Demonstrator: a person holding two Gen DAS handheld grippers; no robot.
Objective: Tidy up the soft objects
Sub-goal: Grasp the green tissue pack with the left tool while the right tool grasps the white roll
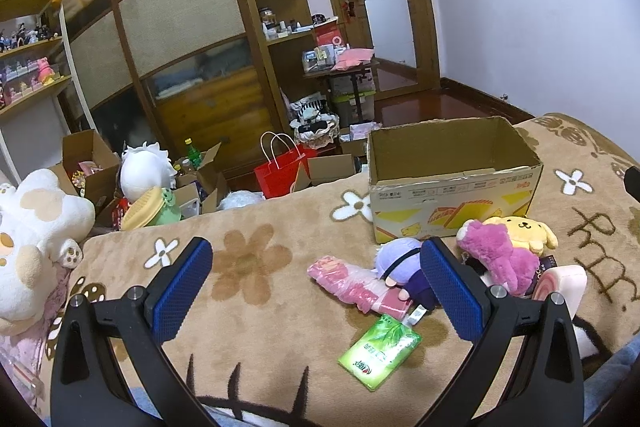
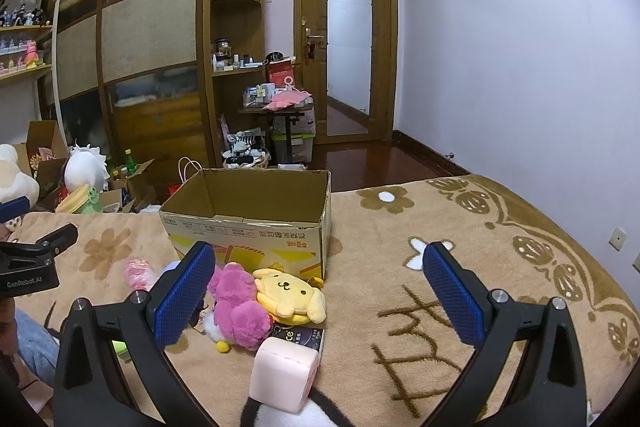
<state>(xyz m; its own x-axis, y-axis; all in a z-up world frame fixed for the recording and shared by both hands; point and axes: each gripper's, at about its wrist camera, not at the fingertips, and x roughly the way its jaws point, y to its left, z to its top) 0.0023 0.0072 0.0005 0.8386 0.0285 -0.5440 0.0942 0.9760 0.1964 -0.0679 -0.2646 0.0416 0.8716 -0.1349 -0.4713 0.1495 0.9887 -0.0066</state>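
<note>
An open, empty cardboard box (image 1: 452,183) (image 2: 248,223) stands on the tan flowered blanket. In front of it lie a yellow dog plush (image 1: 524,227) (image 2: 290,293), a pink bear plush (image 1: 500,257) (image 2: 236,307), a purple-haired doll (image 1: 400,263), a pink wrapped packet (image 1: 352,283) (image 2: 138,273), a pink cube cushion (image 2: 286,373) (image 1: 560,287) and a green tissue pack (image 1: 380,351). My left gripper (image 1: 316,283) is open and empty, left of the pile. My right gripper (image 2: 318,289) is open and empty above the plush toys.
A large white and tan plush (image 1: 32,239) lies at the blanket's left edge. Beyond the bed are open boxes, a white plush (image 1: 146,171), a red bag (image 1: 280,171), a wardrobe and a door. A dark packet (image 2: 298,337) lies under the plush toys.
</note>
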